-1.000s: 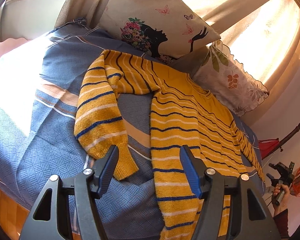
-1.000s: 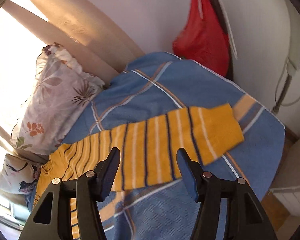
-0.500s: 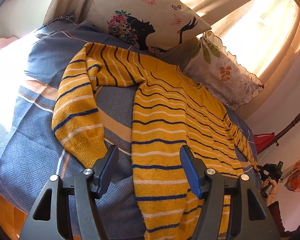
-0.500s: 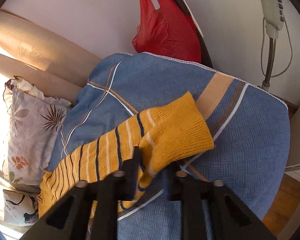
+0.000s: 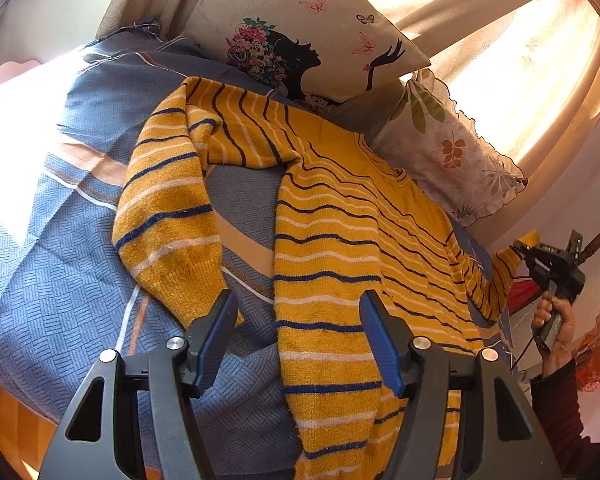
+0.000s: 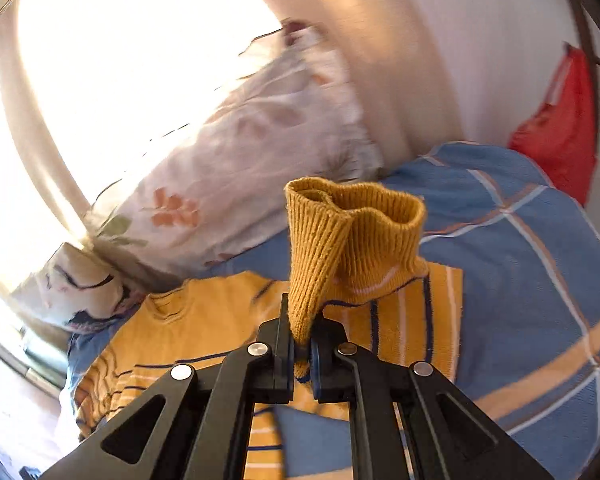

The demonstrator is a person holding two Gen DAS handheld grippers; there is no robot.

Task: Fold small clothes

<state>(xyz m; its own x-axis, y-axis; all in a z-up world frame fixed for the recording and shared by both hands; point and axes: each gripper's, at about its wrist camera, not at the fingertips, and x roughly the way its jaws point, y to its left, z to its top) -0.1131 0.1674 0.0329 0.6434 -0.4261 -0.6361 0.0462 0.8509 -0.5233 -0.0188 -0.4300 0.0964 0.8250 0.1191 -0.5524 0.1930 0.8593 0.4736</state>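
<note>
Cuff [image 6: 352, 220] hides right hand-held gripper [image 6: 302, 354] pads; pillow [image 6: 260, 128] blurred

fuzzy ribbed knit sweater [image 5: 328, 248], matt woven-textured cloth bedspread [image 5: 60, 280], matt black plastic claw [image 6: 301, 354], shiny metal pins

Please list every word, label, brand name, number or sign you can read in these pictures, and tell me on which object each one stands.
No readable text in either view.
The pillow carries only pictures: a silhouette with flowers and butterflies, no words.
The leaf pillow has only a leaf print.
The sweater shows stripes only, no label visible.
The red bag is blurred; no print can be made out.
</note>
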